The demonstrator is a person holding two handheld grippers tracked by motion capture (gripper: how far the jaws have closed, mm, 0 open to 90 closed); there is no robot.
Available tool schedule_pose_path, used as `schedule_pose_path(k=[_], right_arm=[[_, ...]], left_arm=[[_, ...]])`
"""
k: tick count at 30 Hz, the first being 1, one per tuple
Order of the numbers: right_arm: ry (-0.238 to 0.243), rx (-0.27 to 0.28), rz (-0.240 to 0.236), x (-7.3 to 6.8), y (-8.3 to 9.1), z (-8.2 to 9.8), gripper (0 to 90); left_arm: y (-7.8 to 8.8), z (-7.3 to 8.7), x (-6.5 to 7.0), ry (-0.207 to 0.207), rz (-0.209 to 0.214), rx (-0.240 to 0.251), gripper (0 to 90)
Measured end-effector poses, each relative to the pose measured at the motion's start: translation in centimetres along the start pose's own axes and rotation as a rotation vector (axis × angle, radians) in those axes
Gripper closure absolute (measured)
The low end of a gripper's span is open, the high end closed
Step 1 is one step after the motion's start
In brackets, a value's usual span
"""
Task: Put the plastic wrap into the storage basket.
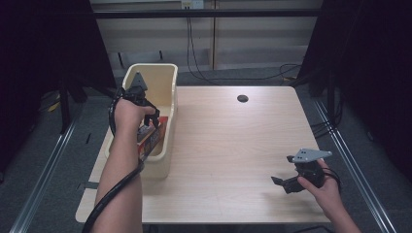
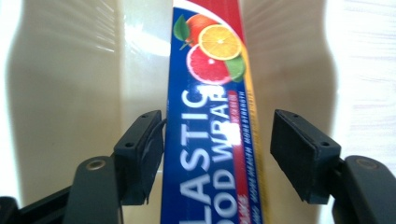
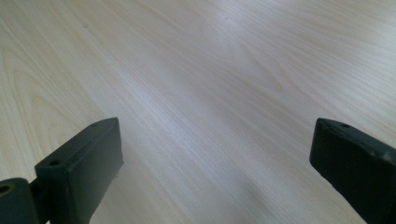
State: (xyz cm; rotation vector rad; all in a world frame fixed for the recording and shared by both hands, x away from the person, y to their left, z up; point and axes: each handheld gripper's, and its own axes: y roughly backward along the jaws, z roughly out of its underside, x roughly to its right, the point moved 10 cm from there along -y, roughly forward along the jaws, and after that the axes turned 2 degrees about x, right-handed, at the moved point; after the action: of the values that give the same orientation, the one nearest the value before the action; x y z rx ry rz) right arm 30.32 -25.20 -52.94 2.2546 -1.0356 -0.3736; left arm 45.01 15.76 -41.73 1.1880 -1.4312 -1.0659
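A long blue and red plastic wrap box (image 2: 210,140) with citrus fruit printed on it lies in the cream bin (image 1: 167,73) at the table's left edge. My left gripper (image 2: 217,135) reaches down into the bin, its jaws on either side of the box. The left pad rests against the box and the right pad stands off it with a gap. In the high view the left gripper (image 1: 151,121) sits over the box (image 1: 154,136). My right gripper (image 1: 282,183) is low over the wooden table (image 1: 228,145) at the front right. In its own view the right gripper (image 3: 210,158) is open, with nothing between its jaws.
A small dark round hole (image 1: 242,98) marks the table's far middle. Cables run across the floor behind the table. Dark curtains hang at both sides, and metal rails run along the floor left and right.
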Motion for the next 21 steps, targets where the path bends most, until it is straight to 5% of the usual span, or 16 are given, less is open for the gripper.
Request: schedule_pose_path(k=[8,21], right_arm=[[0.003,0.003,0.005,-0.1,0.1,-0.1,2.5],[0.001,0.017,0.007,-0.2,0.5,-0.3,2.5]], left_arm=[[2.2,-0.8,1.7,-0.038,0.04,0.088,32.8],[3.0,-1.3,5.5,-0.13,0.121,0.169,26.3]])
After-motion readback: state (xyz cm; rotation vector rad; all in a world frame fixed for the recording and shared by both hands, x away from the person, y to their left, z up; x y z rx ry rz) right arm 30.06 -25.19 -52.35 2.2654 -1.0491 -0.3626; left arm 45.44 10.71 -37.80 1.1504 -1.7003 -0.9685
